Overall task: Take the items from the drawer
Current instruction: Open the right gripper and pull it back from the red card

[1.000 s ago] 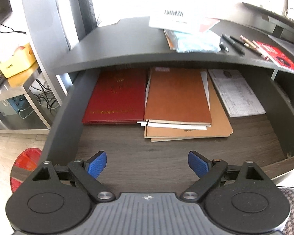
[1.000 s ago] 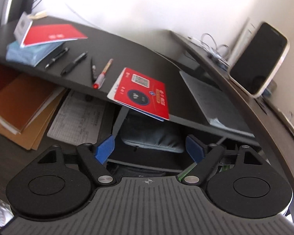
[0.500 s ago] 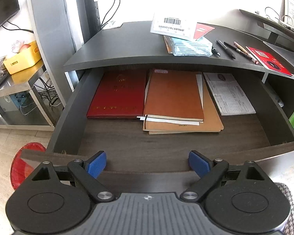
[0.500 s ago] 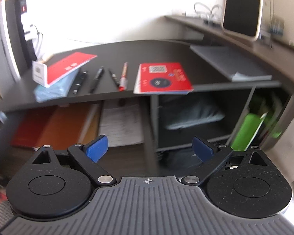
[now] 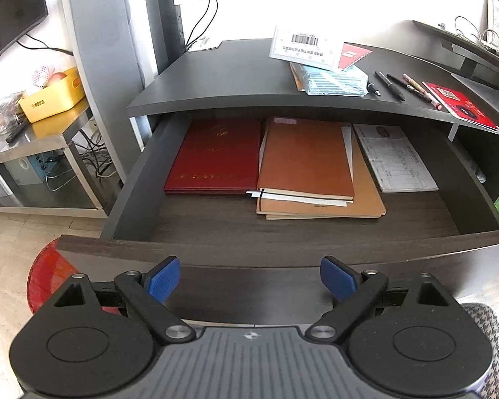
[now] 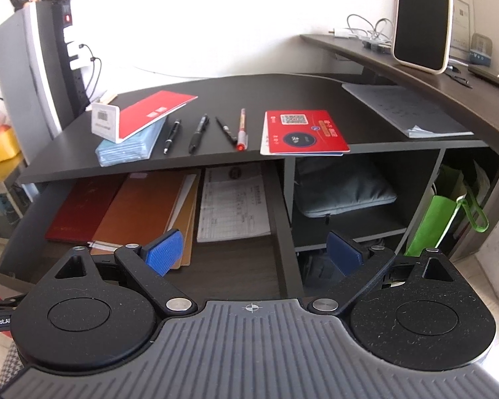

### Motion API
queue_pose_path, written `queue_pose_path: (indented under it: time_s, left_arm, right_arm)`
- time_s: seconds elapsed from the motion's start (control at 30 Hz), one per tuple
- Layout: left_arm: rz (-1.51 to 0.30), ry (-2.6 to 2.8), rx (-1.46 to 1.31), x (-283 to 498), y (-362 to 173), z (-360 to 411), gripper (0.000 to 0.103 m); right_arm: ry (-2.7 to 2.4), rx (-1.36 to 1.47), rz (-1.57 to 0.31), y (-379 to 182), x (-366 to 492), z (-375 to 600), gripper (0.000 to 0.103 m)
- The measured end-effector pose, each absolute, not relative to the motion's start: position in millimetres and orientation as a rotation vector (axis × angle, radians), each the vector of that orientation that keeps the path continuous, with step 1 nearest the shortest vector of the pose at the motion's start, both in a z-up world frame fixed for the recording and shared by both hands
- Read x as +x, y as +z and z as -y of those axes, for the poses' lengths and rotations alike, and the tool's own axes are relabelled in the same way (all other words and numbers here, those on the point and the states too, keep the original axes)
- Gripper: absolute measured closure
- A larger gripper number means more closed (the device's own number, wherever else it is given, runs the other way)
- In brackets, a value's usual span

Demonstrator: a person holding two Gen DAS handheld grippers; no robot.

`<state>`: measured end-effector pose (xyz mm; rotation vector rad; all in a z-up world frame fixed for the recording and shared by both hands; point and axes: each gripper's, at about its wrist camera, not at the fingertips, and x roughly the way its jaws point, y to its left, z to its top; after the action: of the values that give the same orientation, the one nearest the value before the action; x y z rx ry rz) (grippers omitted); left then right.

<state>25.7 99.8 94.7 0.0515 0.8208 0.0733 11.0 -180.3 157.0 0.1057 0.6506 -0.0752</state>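
My left gripper [image 5: 249, 274] and right gripper [image 6: 252, 249] are both wide and empty before the open dark wooden drawer [image 5: 282, 249], where the flat brown leather-like notebook [image 5: 306, 159] looks stiff, smooth and rather light, so I judge its free front edge the best place to pinch.

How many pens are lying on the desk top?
4, in a row between the blue packet and the red card: black pens, and a red-capped one.

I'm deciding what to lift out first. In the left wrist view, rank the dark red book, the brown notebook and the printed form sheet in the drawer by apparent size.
1. brown notebook and dark red book: too alike to rank.
2. printed form sheet: smallest, though part of it lies under the desktop edge.
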Motion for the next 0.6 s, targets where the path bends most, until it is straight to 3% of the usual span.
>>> queue_pose_path:
  time_s: [0.2,0.6]
  left_arm:
    - [-0.835,0.079,0.060,23,91,-104,0.010]
    - [-0.892,0.094,0.084,24,74,-111,0.009]
  right_arm:
    - [-0.057,0.156,-0.652,149,0,189,0.006]
    - [0.058,0.024,-0.859,112,-8,154,0.007]
